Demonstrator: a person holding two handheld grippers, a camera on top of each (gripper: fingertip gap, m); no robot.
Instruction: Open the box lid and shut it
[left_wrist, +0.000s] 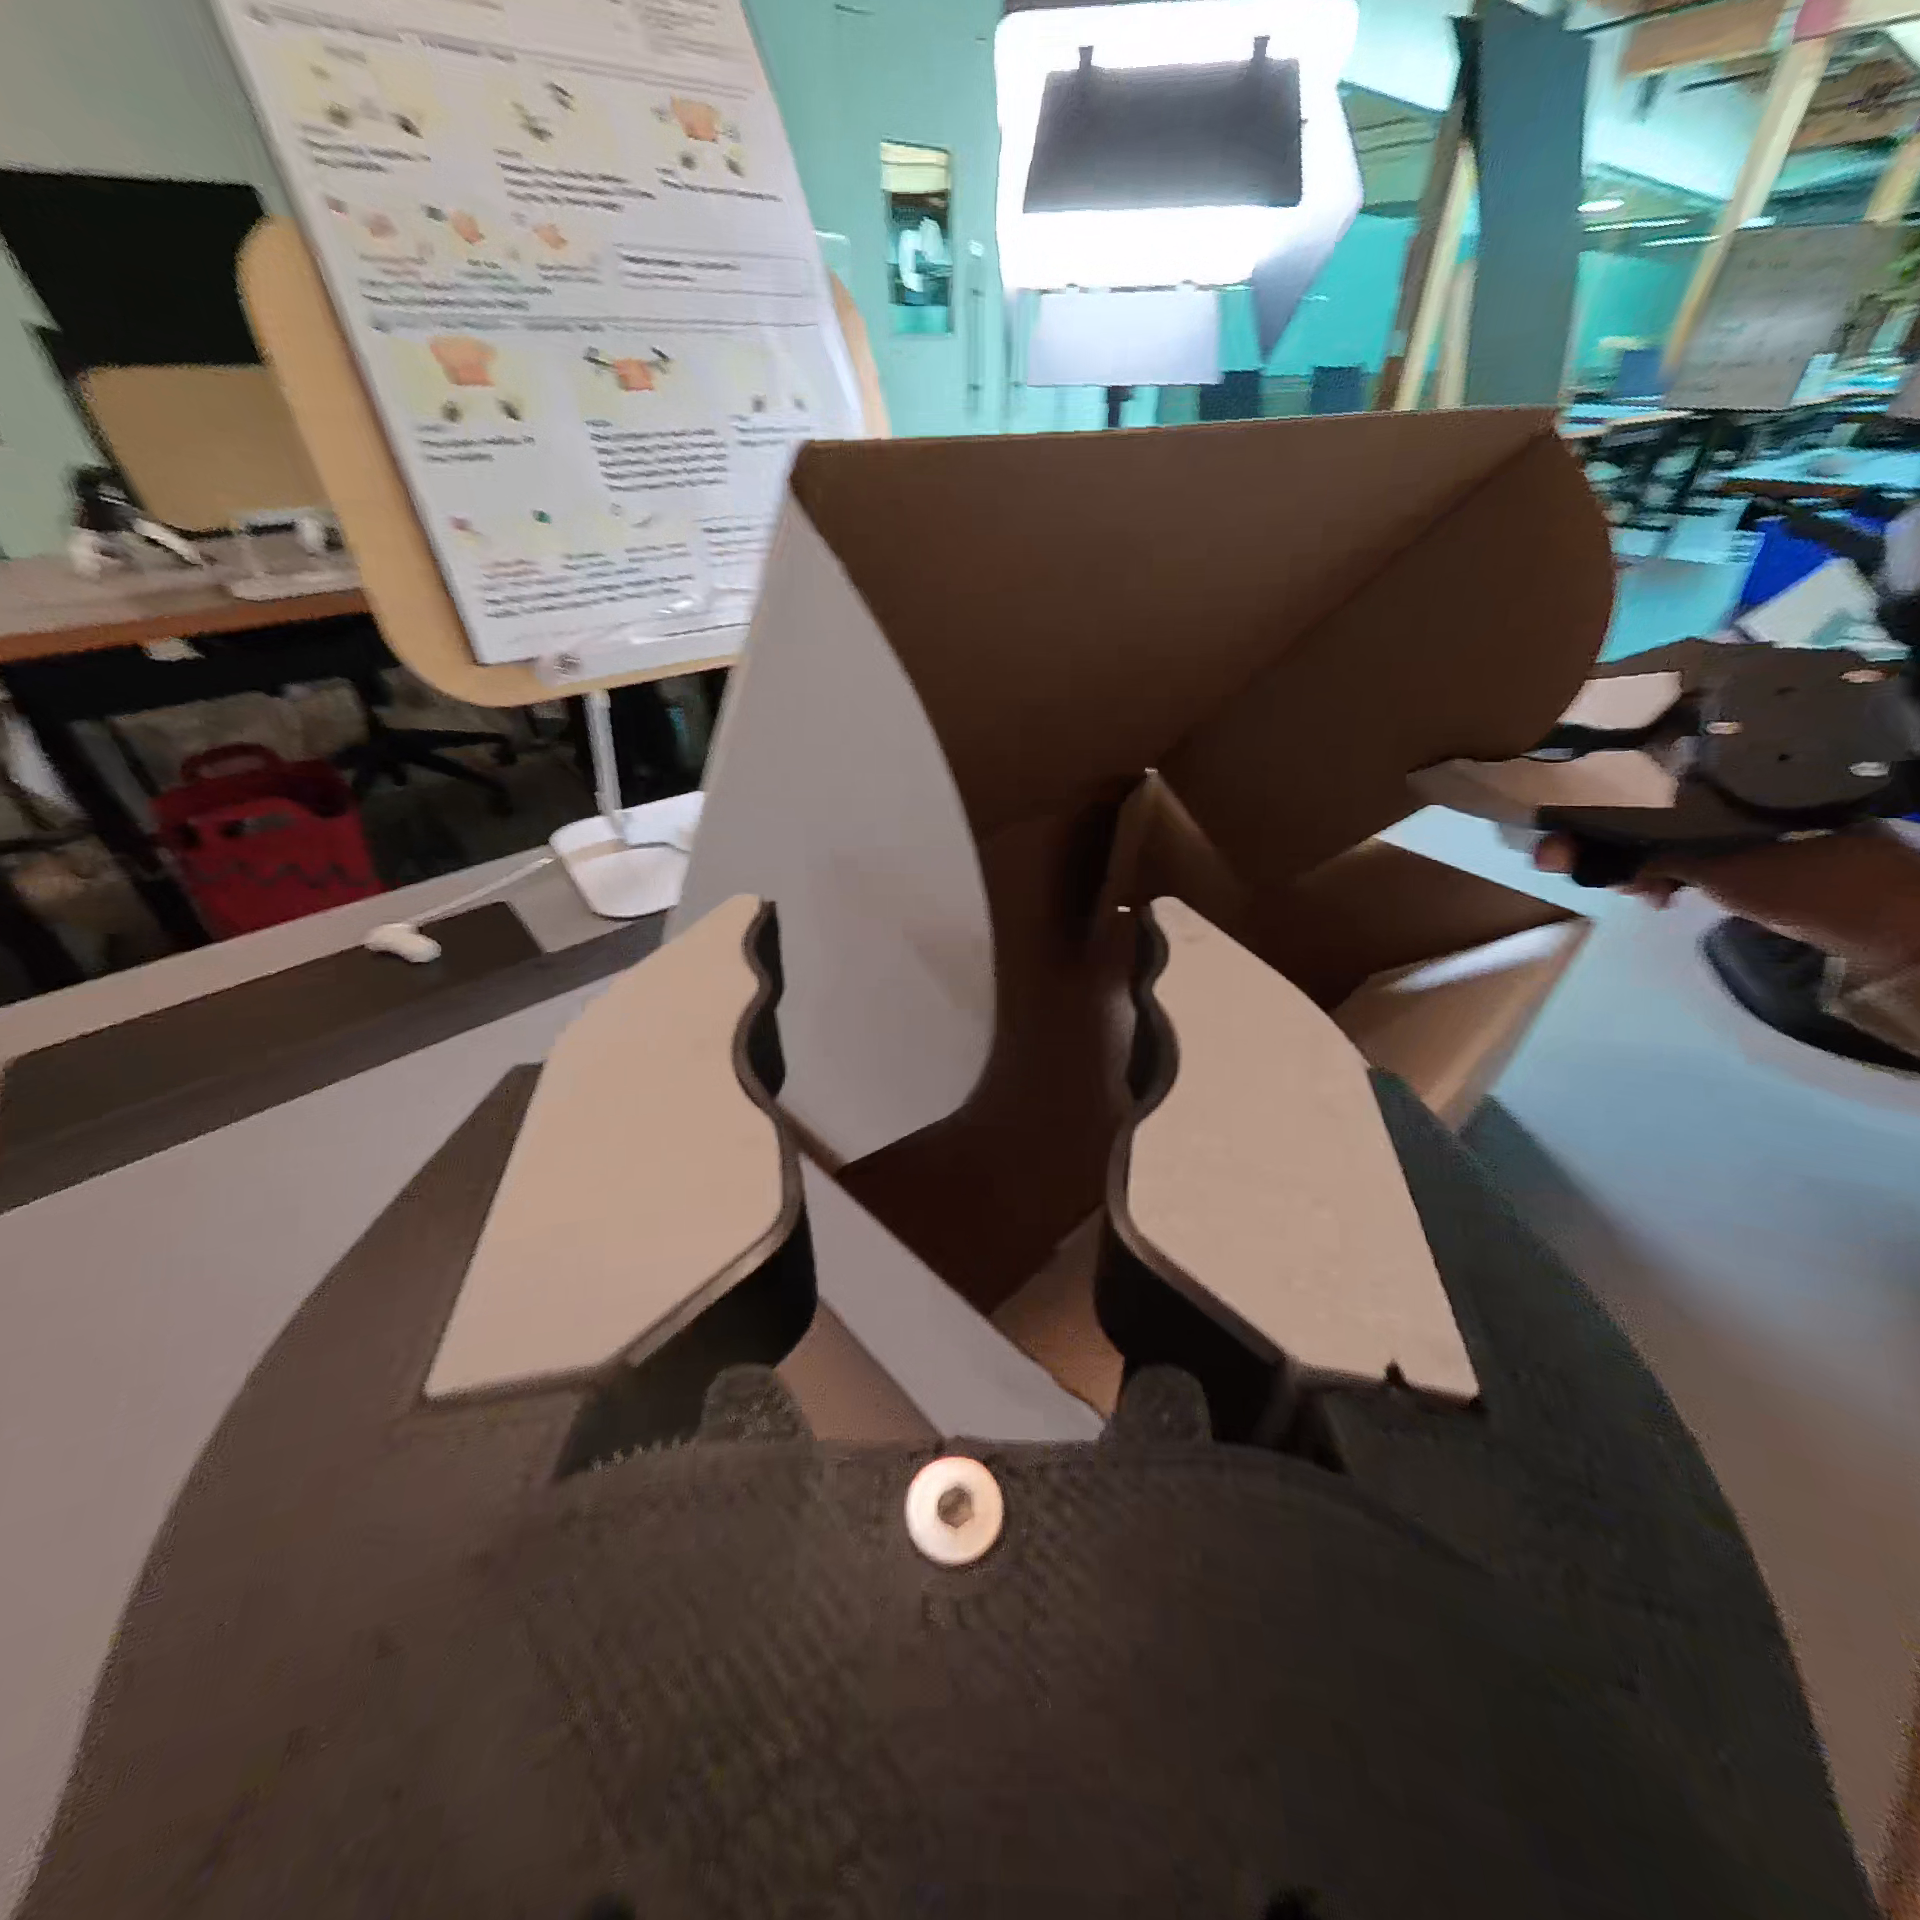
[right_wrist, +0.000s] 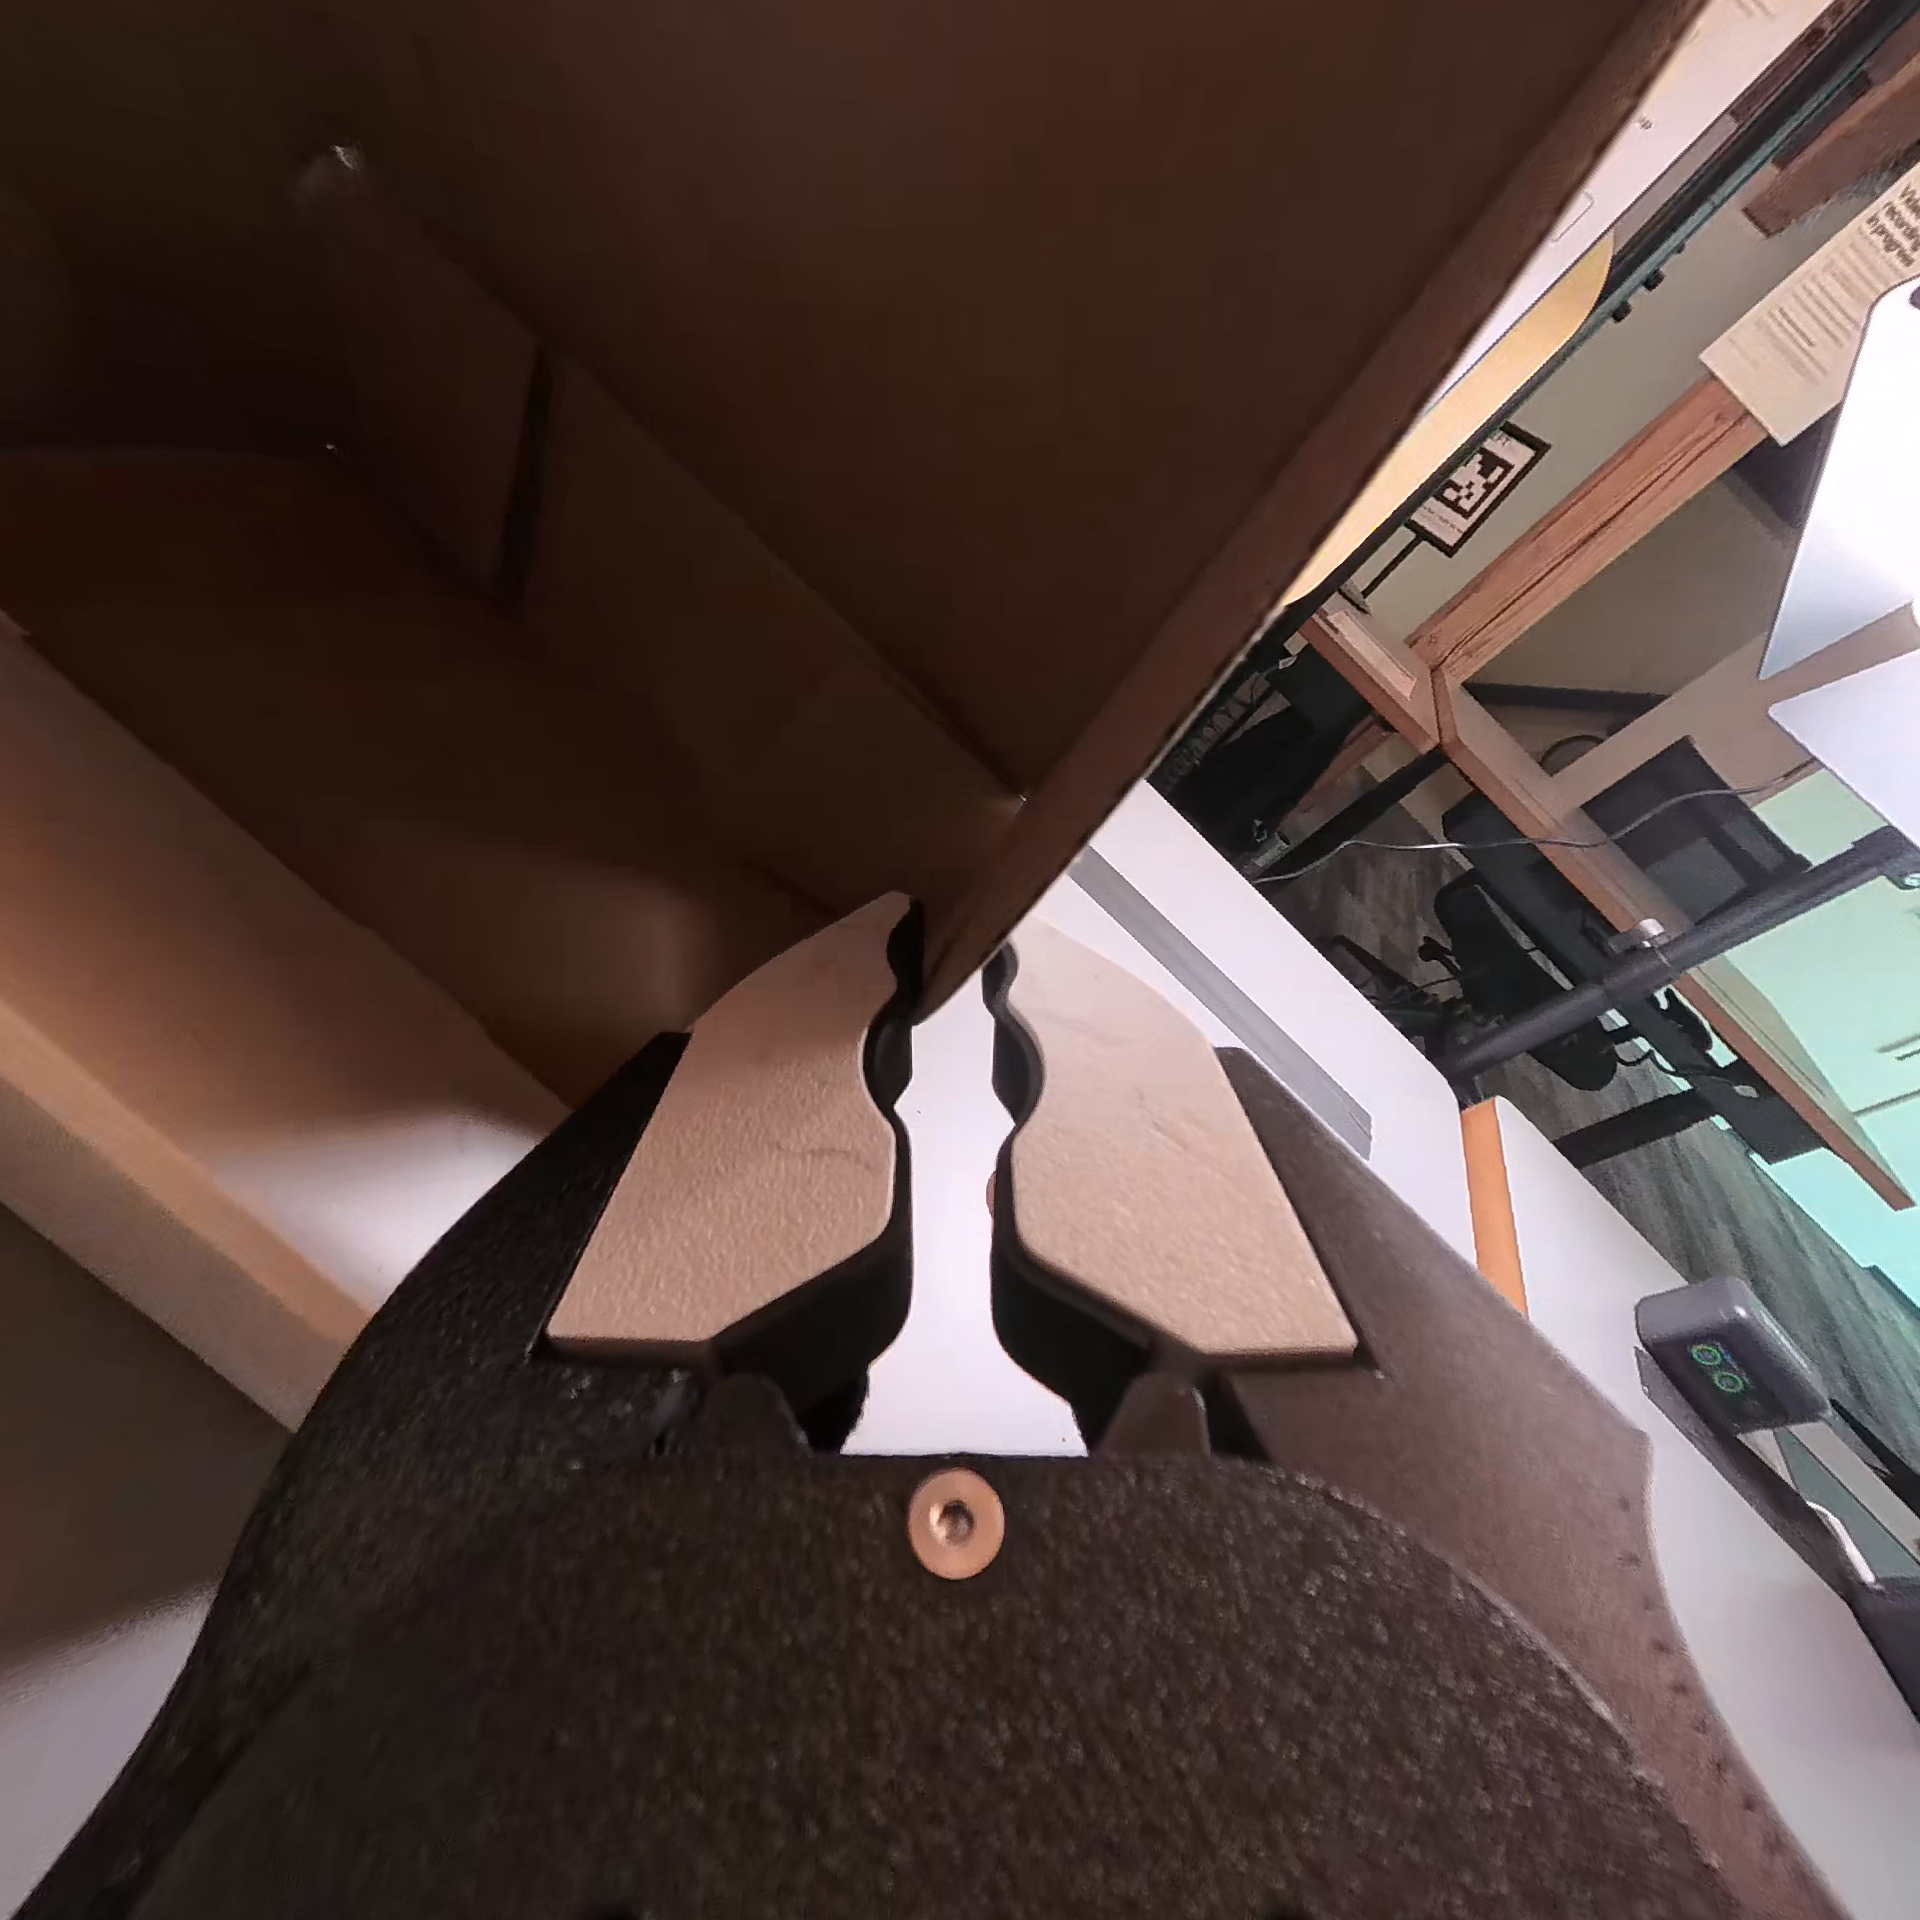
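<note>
Cardboard box (left_wrist: 1382, 935) sits on the grey table (left_wrist: 260, 1195) with its lid (left_wrist: 1195, 582) raised nearly upright; the left gripper (left_wrist: 956, 997) is spread wide around the lid's white side flap (left_wrist: 831, 831), gripping nothing, and the right gripper (right_wrist: 951, 977) (seen from under the lid) has its jaws slightly apart at the flap edge, only one pad touching. Risk as I judge it: nothing is pinched, so the lid could flop shut or bend. Instruction poster (left_wrist: 540, 312) behind the box carries print, as does a fiducial-marker sign (right_wrist: 1475, 483); no brand visible on the box.

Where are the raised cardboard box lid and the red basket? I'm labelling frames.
Raised cardboard box lid (left_wrist: 1195, 582): left wrist view, brown inner face.
Red basket (left_wrist: 265, 836): left wrist view, front wall.
</note>
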